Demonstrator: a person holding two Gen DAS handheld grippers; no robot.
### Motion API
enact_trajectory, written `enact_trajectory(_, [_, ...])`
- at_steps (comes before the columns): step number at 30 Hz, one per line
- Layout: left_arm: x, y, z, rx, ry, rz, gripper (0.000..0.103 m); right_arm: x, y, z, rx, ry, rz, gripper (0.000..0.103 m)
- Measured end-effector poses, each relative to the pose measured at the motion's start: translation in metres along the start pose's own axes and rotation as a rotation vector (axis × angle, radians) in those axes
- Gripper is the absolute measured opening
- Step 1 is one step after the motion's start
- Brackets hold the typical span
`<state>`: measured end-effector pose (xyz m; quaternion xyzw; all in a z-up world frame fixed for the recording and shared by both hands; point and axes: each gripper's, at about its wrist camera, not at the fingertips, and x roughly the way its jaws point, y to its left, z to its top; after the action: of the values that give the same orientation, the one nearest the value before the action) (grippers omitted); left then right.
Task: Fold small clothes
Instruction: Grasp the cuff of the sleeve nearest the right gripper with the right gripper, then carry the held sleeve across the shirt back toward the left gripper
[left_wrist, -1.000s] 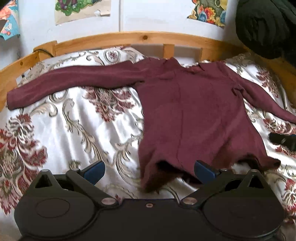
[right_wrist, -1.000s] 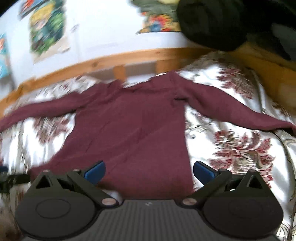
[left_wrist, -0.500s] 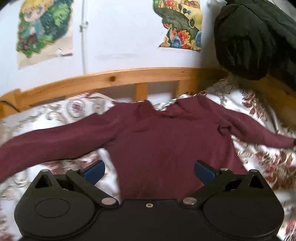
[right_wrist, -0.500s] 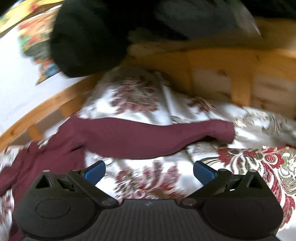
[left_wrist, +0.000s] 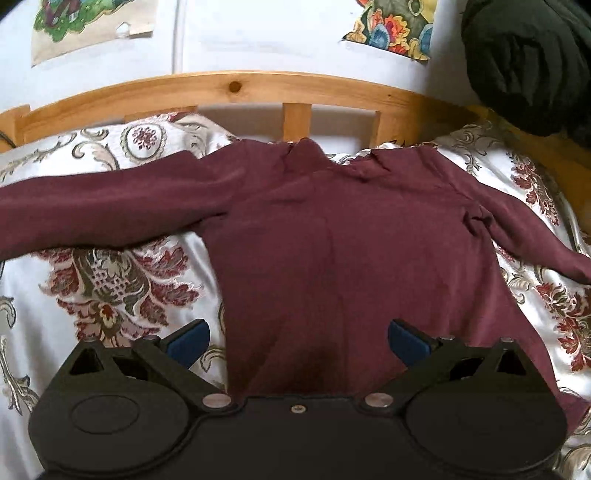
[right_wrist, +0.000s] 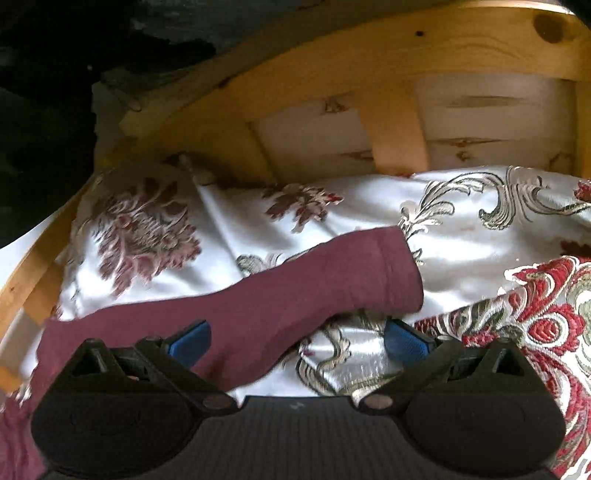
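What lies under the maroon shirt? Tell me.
The maroon shirt lies spread flat on a floral satin bedspread, which shows all around it and under its right sleeve cuff. Whatever sits directly beneath the shirt's body is covered.

Maroon long-sleeved top spread flat

Honestly nothing readable anywhere here. The two posters on the wall, one at upper left and one at upper right of the left wrist view, are just colourful cartoon art, no lettering I can make out. No labels or brands showing either.
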<state>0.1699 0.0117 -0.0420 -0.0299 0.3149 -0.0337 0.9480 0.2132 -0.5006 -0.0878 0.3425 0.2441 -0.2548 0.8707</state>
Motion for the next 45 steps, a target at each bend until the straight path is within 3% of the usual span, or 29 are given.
enact_trajectory(3, [0.005,0.008,-0.004,-0.020,0.019,-0.018,0.102,0.003,0.002,-0.002,0.009,-0.054,-0.040,0.095])
enact_trajectory(6, [0.010,0.013,-0.008,-0.032,0.038,-0.036,0.102,0.007,0.002,-0.002,0.027,-0.098,-0.094,0.076])
enact_trajectory(10, [0.016,0.016,-0.012,-0.037,0.056,-0.055,0.102,0.011,-0.006,0.003,0.064,-0.127,-0.158,0.029])
enact_trajectory(14, [0.019,0.020,-0.012,-0.064,0.068,-0.076,0.102,0.012,-0.013,0.007,0.081,-0.142,-0.158,0.017])
enact_trajectory(18, [0.021,0.026,-0.010,-0.097,0.088,-0.089,0.102,-0.001,0.008,0.002,-0.059,-0.225,-0.143,0.011])
enact_trajectory(21, [0.020,0.034,-0.007,-0.149,0.084,-0.110,0.102,-0.016,0.040,-0.005,-0.211,-0.281,-0.069,0.011])
enact_trajectory(25, [0.018,0.043,-0.001,-0.179,0.079,-0.096,0.102,-0.043,0.100,-0.024,-0.445,-0.356,0.087,0.011])
enact_trajectory(29, [0.016,0.049,0.002,-0.198,0.066,-0.088,0.102,-0.075,0.165,-0.060,-0.697,-0.416,0.298,0.011])
enact_trajectory(34, [0.010,0.053,0.004,-0.197,0.029,-0.086,0.102,-0.096,0.223,-0.126,-1.024,-0.423,0.524,0.011])
enact_trajectory(37, [0.006,0.053,0.005,-0.185,0.001,-0.065,0.102,-0.103,0.242,-0.169,-1.211,-0.421,0.609,0.011])
enact_trajectory(45, [0.000,0.066,0.008,-0.240,-0.056,-0.037,0.102,-0.107,0.244,-0.244,-1.436,-0.342,0.768,0.011])
